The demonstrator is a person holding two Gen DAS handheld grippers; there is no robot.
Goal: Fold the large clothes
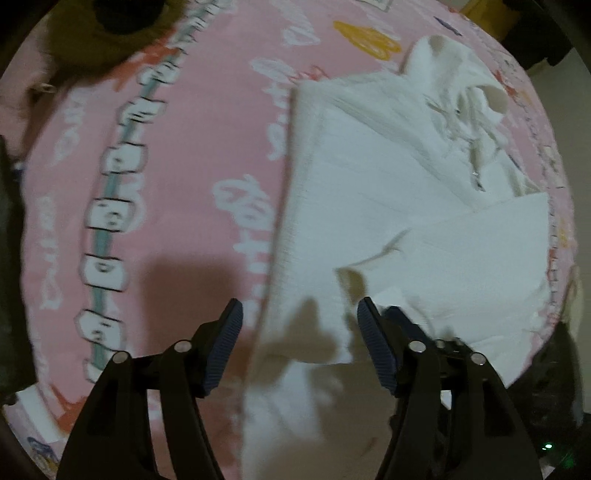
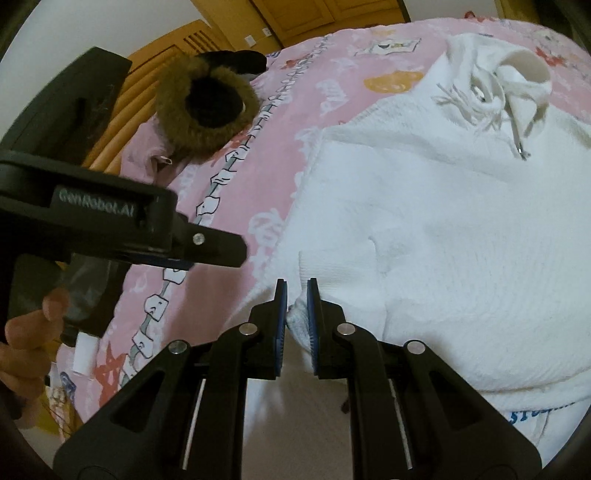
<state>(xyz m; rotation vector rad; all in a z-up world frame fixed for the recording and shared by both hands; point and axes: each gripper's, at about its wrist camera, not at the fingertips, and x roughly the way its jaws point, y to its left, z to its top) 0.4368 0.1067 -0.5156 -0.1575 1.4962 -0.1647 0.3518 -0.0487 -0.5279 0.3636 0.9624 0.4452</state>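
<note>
The right gripper [image 2: 297, 295] pinches a fold of a white hoodie [image 2: 443, 240] between its nearly closed blue pads, a bit of grey-white cloth bunched in the narrow gap between the two fingers. The rest of the hoodie spreads ahead and to the right of that gripper, lying on a pink printed bedspread [image 2: 266, 177], with its hood and drawstrings [image 2: 513, 122] at the far end and blue lettering showing at the near right edge. To the left of the right gripper, a hand [image 2: 26, 332] holds the black handle of the left gripper [image 1: 299, 317], whose jaws stand wide apart with nothing between the pads; it points steeply down over the near edge of the hoodie [image 1: 388, 192], one finger over the pink bedspread [image 1: 177, 192] and the other over a white fold. A folded sleeve lies across the hoodie ahead and right of the left gripper. Farther off, at the upper left beyond both grippers, a brown fur-trimmed hood [image 2: 207, 110] rests on the bedspread, with wooden furniture [image 2: 295, 14] behind it
</note>
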